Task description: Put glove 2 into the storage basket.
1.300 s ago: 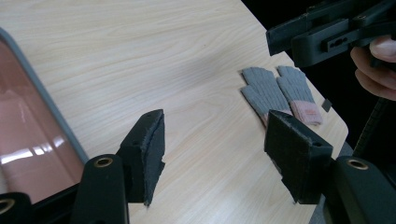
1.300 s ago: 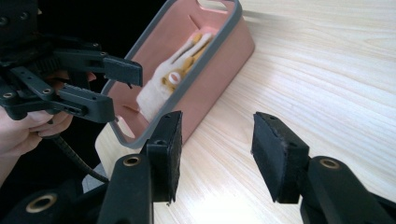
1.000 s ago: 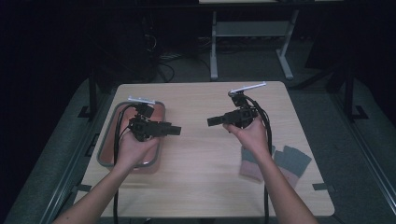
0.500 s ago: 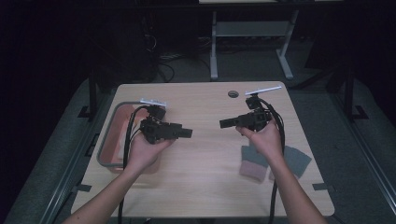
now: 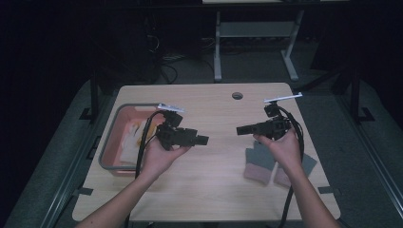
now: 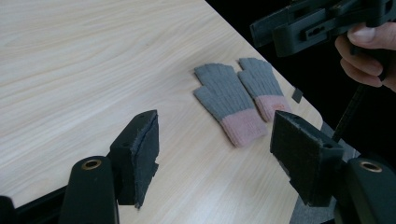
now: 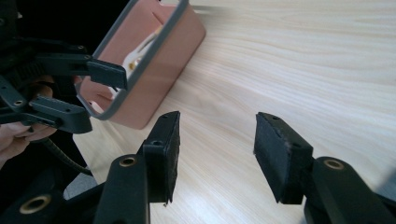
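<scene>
Both hands have drifted back toward the near edge since a second ago, and the left gripper (image 5: 202, 140) has just been opening its jaws, nothing between them. The right gripper (image 5: 241, 129) hangs slack-jawed too, empty. That uncovers the gloves (image 6: 238, 100): two of them, grey with pink cuffs, flat side by side at the table's (image 5: 214, 109) right near corner (just under the right hand). One pink basket (image 5: 111, 142) sits left, pale cloth inside. Looks like a pickup is coming, nothing grasped yet.
</scene>
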Demonstrator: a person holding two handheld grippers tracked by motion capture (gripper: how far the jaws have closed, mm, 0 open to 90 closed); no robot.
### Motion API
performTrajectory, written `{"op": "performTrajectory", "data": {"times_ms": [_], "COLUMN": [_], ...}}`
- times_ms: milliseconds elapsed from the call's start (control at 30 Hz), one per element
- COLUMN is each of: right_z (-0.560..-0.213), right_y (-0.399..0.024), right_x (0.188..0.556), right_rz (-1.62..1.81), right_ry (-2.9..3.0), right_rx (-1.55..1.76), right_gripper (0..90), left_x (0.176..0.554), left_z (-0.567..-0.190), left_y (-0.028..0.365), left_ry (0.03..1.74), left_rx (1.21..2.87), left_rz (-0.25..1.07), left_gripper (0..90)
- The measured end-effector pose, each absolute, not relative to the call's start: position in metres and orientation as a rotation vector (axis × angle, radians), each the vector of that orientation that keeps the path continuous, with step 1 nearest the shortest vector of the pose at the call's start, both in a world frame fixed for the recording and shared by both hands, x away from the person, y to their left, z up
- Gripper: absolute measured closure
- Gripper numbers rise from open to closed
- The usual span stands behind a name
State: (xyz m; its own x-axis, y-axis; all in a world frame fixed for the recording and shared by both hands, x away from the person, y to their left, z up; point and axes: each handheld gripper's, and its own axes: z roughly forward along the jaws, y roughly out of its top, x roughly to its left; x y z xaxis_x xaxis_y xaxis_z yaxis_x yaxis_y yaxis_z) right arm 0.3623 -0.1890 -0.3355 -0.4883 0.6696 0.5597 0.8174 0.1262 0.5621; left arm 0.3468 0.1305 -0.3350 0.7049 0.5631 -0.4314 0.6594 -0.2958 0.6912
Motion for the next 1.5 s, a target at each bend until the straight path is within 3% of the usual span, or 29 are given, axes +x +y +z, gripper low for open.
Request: {"op": "performTrajectory", "data": {"times_ms": [1500], "right_z": [-0.389], "right_y": [-0.268], "right_x": [0.321], "right_rz": [-1.242], "right_ry": [-2.209], "right_rx": [-1.696], "right_gripper": [48.3], "left_x": [0.329], "left_z": [-0.365], "left_y": [0.081], "left_ry": [0.845], "left_rx": [1.981], "left_rz": [-0.159], "left_gripper": [28.5]}}
